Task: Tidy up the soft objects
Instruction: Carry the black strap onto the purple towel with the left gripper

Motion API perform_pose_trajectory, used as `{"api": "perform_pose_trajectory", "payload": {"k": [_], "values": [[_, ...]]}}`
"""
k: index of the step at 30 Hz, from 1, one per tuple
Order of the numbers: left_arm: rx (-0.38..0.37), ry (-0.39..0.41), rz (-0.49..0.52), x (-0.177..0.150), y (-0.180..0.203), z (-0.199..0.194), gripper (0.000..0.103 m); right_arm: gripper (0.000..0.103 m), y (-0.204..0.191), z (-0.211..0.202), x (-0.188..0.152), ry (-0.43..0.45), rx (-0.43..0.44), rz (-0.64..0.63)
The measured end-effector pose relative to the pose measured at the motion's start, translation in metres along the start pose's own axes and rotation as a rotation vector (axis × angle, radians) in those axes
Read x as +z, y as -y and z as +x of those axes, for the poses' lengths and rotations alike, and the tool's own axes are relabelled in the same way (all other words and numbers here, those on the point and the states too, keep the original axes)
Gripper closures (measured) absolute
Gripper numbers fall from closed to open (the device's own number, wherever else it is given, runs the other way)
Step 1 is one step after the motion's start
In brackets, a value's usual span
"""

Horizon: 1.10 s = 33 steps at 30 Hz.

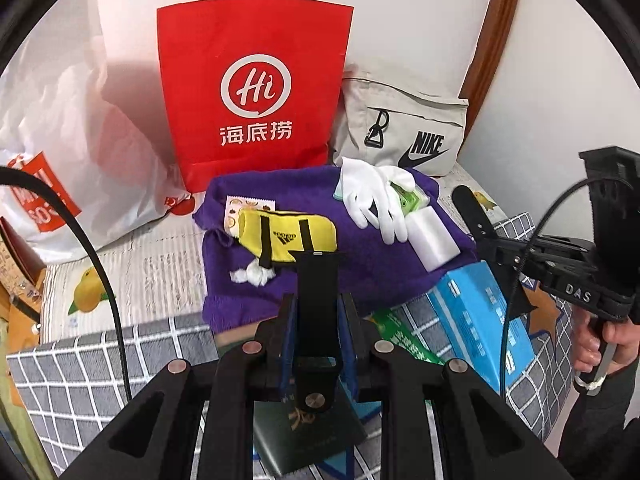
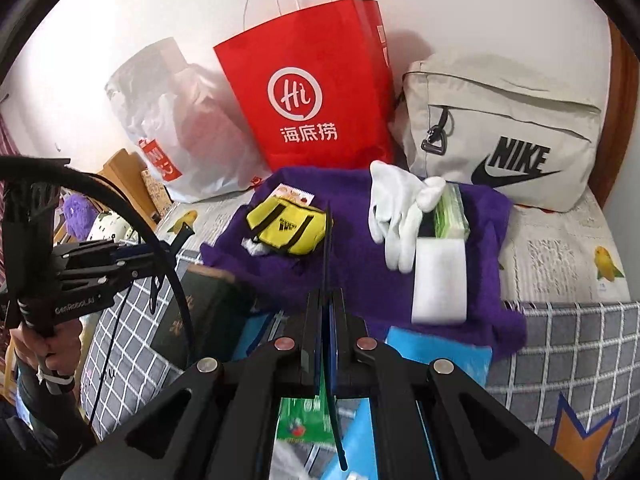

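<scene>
A purple towel (image 1: pixel 360 272) (image 2: pixel 360 272) lies on the bed. On it are a yellow Adidas pouch (image 1: pixel 286 238) (image 2: pixel 286 230), a white glove (image 1: pixel 370 198) (image 2: pixel 394 216), a white sponge block (image 1: pixel 434 240) (image 2: pixel 440 280), a green tissue pack (image 1: pixel 408 200) (image 2: pixel 452 216) and white cotton balls (image 1: pixel 254 274). My left gripper (image 1: pixel 318 300) is shut on a black watch strap half (image 1: pixel 318 304), held above the towel's near edge. My right gripper (image 2: pixel 326 300) is shut on the other black strap half (image 2: pixel 327 256), seen edge-on; it shows at the left wrist view's right (image 1: pixel 472 208).
A red paper bag (image 1: pixel 252 92) (image 2: pixel 320 96), a white plastic bag (image 1: pixel 60 120) (image 2: pixel 172 120) and a beige Nike bag (image 1: pixel 404 128) (image 2: pixel 500 132) stand against the wall. A blue box (image 1: pixel 480 320), a green packet (image 2: pixel 304 420) and a dark booklet (image 1: pixel 308 436) (image 2: pixel 192 320) lie near the grippers.
</scene>
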<state>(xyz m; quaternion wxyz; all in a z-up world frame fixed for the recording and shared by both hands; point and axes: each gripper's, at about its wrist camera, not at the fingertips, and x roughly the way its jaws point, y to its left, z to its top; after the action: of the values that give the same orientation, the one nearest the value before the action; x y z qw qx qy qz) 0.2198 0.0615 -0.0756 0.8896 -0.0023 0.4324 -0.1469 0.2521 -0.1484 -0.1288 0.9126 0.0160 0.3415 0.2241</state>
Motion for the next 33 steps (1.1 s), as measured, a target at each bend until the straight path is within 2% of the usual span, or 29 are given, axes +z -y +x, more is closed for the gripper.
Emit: {"api": "perform_pose_trajectory", "payload": {"k": [8,16,25,28,33], "values": [[-0.010,-0.008,-0.001,0.020,-0.012,0.021,0.083,0.100,0.014,0.037,0.036,-0.040,-0.040,-0.015],[-0.018,-0.013,-0.013,0.034,-0.025,0.038,0.083,0.100,0.020,0.095,0.063,-0.140,-0.051,-0.051],[-0.026,-0.039,-0.018,0.040,-0.031,0.060,0.083,0.100,0.031,0.140,0.059,-0.243,-0.069,-0.050],[-0.029,-0.053,-0.014,0.043,-0.031,0.068,0.083,0.098,0.036,0.148,0.059,-0.269,-0.087,-0.048],[-0.032,-0.072,0.002,0.048,-0.027,0.079,0.083,0.098,0.041,0.154,0.064,-0.285,-0.065,-0.028]]}}
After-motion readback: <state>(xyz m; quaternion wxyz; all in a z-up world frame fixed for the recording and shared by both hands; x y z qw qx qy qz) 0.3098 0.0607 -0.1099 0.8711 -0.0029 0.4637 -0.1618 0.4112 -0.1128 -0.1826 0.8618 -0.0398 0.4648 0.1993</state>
